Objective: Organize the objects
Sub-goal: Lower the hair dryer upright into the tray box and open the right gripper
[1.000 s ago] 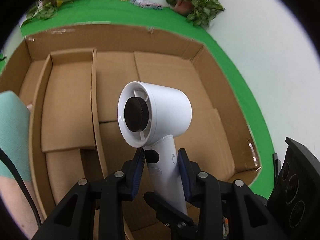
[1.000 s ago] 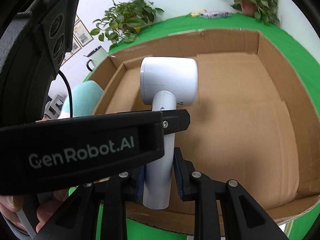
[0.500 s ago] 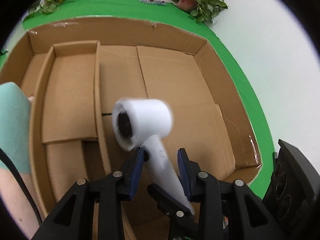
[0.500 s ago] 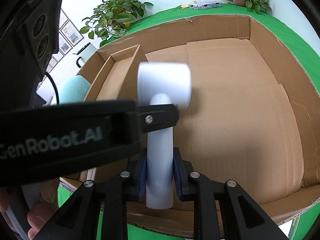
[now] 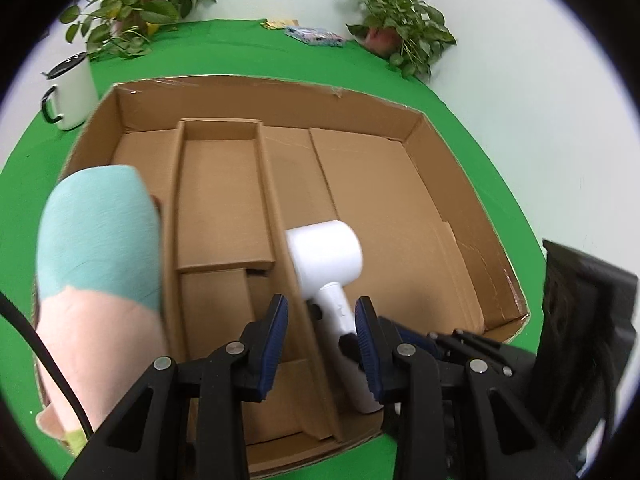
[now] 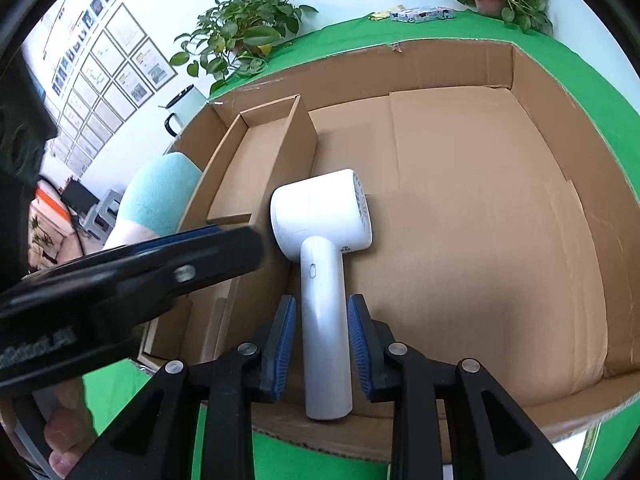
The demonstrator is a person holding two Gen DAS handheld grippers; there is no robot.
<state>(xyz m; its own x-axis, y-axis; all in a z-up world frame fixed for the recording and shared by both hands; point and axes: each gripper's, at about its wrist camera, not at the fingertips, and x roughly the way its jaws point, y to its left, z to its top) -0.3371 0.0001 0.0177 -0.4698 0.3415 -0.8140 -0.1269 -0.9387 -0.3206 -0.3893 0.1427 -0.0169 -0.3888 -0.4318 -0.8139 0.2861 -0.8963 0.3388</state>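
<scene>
White hair dryer is lying in the big right-hand compartment of the cardboard box, head just beside the upright divider, handle pointing back toward the near wall. Placing step is looking about finished, by my read.

Right tongs are standing apart, blue pads either side of the handle with a gap showing on both sides, so not clamping it. Left tongs are also standing apart and holding nothing; in the left wrist view the dryer is sitting beyond and partly between them, blurred, so whether the right pad is brushing the handle is hard to call.

Next move, probably: backing both tongs straight out along the handle without nudging it, then going for another item. Risk is a pad catching the handle end and dragging the dryer toward the box wall.

The narrow inner tray left of the divider is showing only cardboard. The person's forearm in a teal sleeve is hanging over the box's left edge.

Box is sitting on a desk covered in green cloth. White mug with dark handle is standing off the box's far-left corner. Potted plants are lining the back edge against a pale wall, with a flat patterned packet between them. Framed pictures are hanging on the left wall.
</scene>
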